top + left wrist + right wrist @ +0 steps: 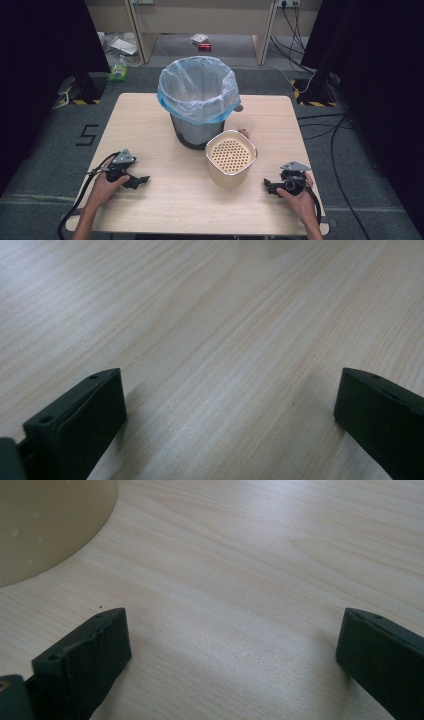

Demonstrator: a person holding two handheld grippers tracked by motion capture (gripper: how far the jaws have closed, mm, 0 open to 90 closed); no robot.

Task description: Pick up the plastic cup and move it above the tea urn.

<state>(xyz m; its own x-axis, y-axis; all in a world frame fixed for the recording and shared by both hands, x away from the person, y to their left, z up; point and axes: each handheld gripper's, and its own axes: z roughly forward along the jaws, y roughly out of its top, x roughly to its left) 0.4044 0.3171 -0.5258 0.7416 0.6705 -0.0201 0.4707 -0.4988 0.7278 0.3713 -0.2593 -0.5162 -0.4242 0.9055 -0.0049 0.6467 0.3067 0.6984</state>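
A dark bin lined with a pale blue plastic bag point(199, 95) stands at the middle back of the wooden table point(150, 120). In front of it, slightly right, sits a cream container with a perforated insert point(231, 158); its cream wall point(45, 525) fills the upper left of the right gripper view. My left gripper point(142, 180) rests on the table at the front left, its jaws wide apart over bare wood point(230, 405). My right gripper point(267, 186) rests at the front right, pointing toward the cream container, jaws wide apart with nothing between them point(232, 650).
Beyond the table lie grey floor mats, black cables point(320, 120) at the right, and a wooden bench point(200, 20) with litter under it. A small round object point(239, 107) peeks out behind the bin's right side.
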